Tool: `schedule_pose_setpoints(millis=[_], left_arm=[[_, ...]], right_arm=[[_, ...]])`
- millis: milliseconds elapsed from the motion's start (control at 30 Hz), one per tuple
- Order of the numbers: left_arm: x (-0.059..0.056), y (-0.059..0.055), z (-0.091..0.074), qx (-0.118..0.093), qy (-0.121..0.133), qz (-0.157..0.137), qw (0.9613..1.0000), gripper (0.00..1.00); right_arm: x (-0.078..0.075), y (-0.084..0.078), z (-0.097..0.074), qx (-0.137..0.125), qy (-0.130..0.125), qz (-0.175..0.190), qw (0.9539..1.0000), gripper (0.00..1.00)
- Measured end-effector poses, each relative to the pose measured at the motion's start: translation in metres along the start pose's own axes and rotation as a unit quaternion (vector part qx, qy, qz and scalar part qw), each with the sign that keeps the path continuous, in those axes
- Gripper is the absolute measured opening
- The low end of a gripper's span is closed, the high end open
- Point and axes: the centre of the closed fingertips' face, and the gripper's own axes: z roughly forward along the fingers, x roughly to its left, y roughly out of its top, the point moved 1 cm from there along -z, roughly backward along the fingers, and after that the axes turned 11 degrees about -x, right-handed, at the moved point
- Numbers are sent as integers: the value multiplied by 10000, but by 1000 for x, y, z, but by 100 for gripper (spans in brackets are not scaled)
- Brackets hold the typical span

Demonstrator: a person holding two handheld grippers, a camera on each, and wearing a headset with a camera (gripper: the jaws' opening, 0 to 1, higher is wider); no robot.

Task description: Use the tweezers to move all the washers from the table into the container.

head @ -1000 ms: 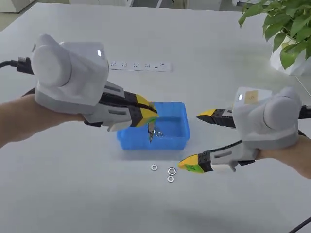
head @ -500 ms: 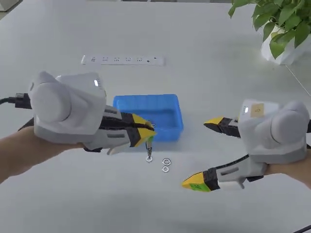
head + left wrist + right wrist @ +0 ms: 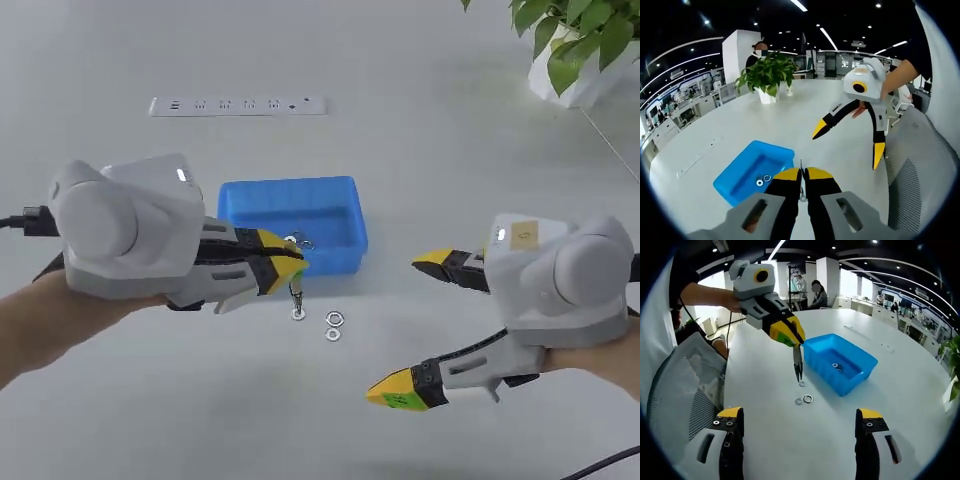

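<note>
My left gripper [image 3: 290, 265] has its jaws pressed together on the tweezers [image 3: 296, 290]. In the left gripper view the 2 yellow tips meet with no gap around the thin metal. The tweezers hang from the jaws, points down toward the table [image 3: 150, 420], just in front of the blue container [image 3: 340, 262].

The tweezer points stand right at a single washer [image 3: 298, 314] lying on the table. I cannot tell whether they touch it or sit just above it. 2 more washers [image 3: 335, 319] lie just beside each other, a little to the right of the first. All 3 are outside the container, near its front wall. On the container's floor rests a pair of washers [image 3: 763, 180].

My right gripper [image 3: 395, 330] holds nothing. Its jaws are spread wide, 1 tip aimed toward the container's right side and the other lower and nearer to me. It is off to the right, apart from the washers. In the right gripper view the tweezers and the 3 table washers lie ahead, between the 2 open jaws.

A white power strip [image 3: 238, 105] lies beyond the container, and a potted plant [image 3: 575, 45] stands at the table's far right.
</note>
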Motion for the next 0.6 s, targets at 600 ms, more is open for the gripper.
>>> schedule_pose_setpoints(millis=[600], left_arm=[[-2,-7,5,69,-208,91,9997,7]], right_arm=[[3,-8,3,35,52,160,9999,90]])
